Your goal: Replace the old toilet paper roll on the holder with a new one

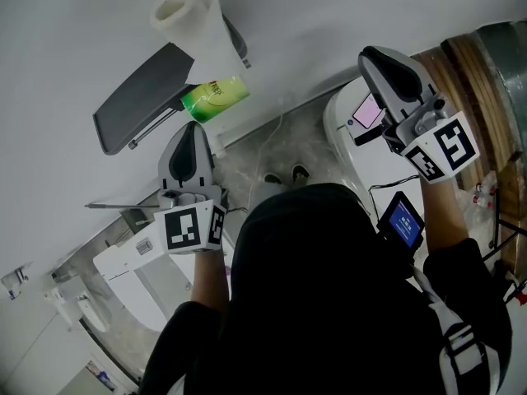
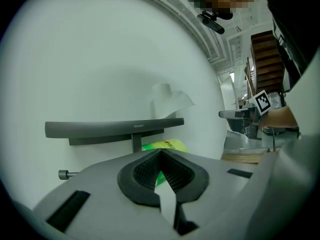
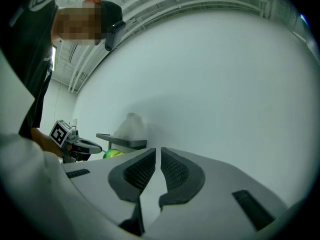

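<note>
a grey shelf is fixed to the white wall on the far side. a white roll stands on the shelf's right end, with loose paper hanging from it. a green pack sits just under that same end; whether it hangs on the holder i cannot tell. a short metal rod sticks out from the wall below the shelf's left part.

the left gripper is held near the shelf, pointing at the green pack and apart from it. its jaws are closed, tips touching, with nothing between them; the green pack shows only through the gap behind the tips.

the right gripper is held well to the right of the shelf, above a white toilet, and points at bare wall. its jaws are closed to a thin slit and hold nothing. in its view the shelf, the roll and the green pack lie far off to the left, beside the left gripper.

neither gripper touches the roll, the pack or the shelf. the person's dark hood fills the near middle of the head view.
</note>
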